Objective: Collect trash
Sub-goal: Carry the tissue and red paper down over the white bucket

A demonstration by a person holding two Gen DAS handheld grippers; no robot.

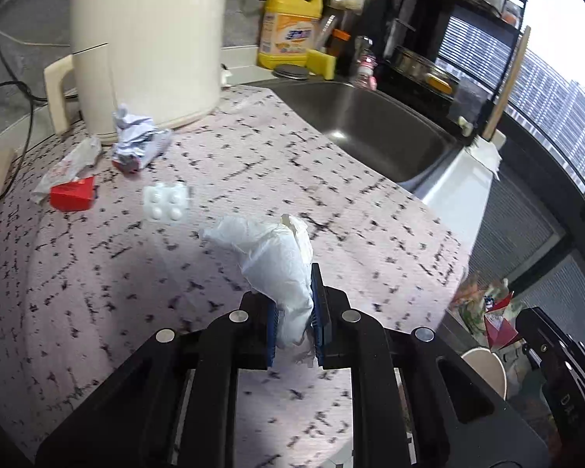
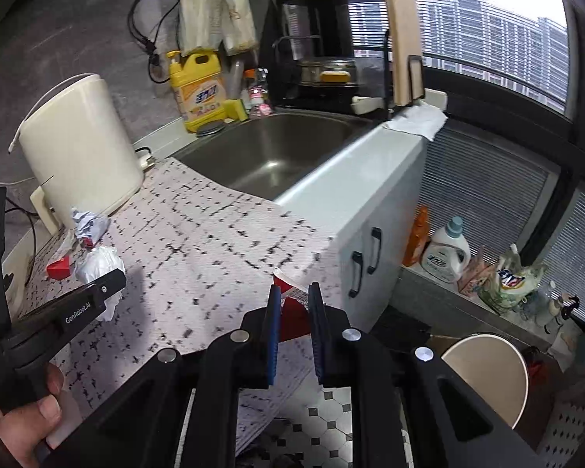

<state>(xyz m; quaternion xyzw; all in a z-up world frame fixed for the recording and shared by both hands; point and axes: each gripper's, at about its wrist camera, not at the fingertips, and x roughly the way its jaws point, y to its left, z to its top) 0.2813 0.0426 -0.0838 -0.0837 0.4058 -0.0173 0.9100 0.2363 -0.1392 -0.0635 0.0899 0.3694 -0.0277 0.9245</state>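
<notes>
A pale counter mat (image 1: 253,163) with a black dashed pattern covers the worktop, running up to the steel sink (image 1: 370,124) set into it. At the far side of the mat stands a tall cream container (image 1: 144,39). Just in front of its base lies a crumpled wad of white paper (image 1: 134,132), and beside that a clear wrapper (image 1: 74,163) with a small red carton (image 1: 73,194) touching it. A white blister pack (image 1: 167,206) lies flat a little nearer the middle, apart from the rest. Behind the sink, on the ledge, stand a yellow detergent bottle (image 1: 288,23) and a yellow sponge (image 1: 321,63).
</notes>
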